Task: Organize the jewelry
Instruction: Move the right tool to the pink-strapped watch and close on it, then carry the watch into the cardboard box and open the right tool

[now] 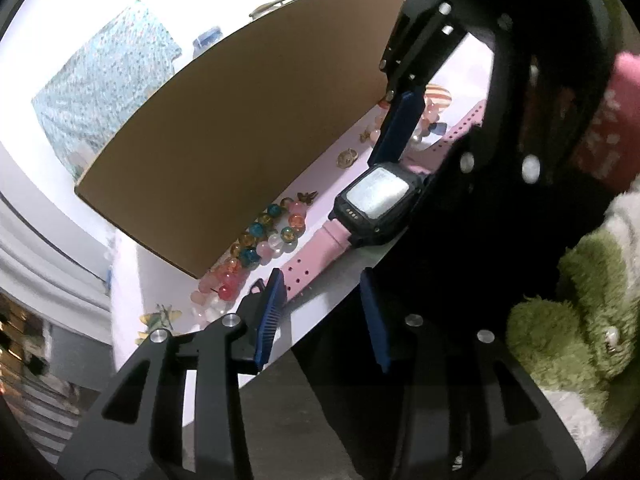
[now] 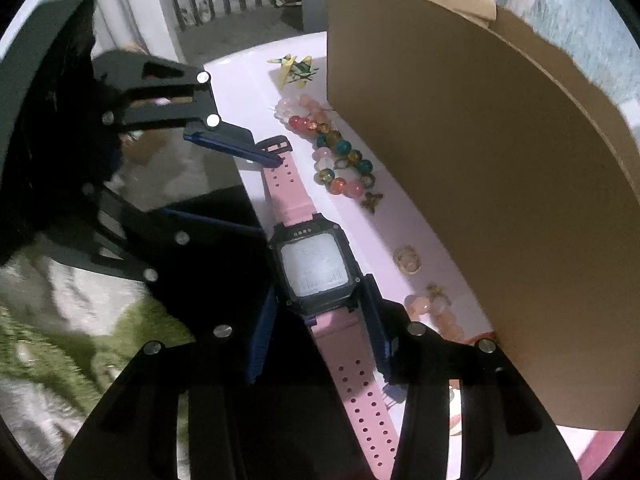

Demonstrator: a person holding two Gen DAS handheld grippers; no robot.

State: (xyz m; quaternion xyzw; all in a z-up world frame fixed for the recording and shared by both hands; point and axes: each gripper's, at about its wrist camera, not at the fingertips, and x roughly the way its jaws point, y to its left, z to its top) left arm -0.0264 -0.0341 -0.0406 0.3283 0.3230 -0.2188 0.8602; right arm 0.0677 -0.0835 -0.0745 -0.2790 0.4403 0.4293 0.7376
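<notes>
A pink-strapped watch with a black square case (image 2: 314,270) lies along the white table's edge; it also shows in the left wrist view (image 1: 376,202). My right gripper (image 2: 320,320) has its blue fingers on either side of the watch case, closed on it. My left gripper (image 1: 320,304) is open, and one of its blue fingers (image 2: 236,151) rests at the strap's buckle end. Bead bracelets (image 2: 340,156) lie beside the watch, also in the left wrist view (image 1: 256,248). Small gold charms (image 2: 408,259) lie further along.
An upright brown cardboard panel (image 2: 480,180) stands close behind the jewelry, also in the left wrist view (image 1: 240,128). A yellow-green butterfly clip (image 2: 294,68) lies at the far end. A green plush (image 1: 568,320) sits below the table (image 1: 344,276) edge.
</notes>
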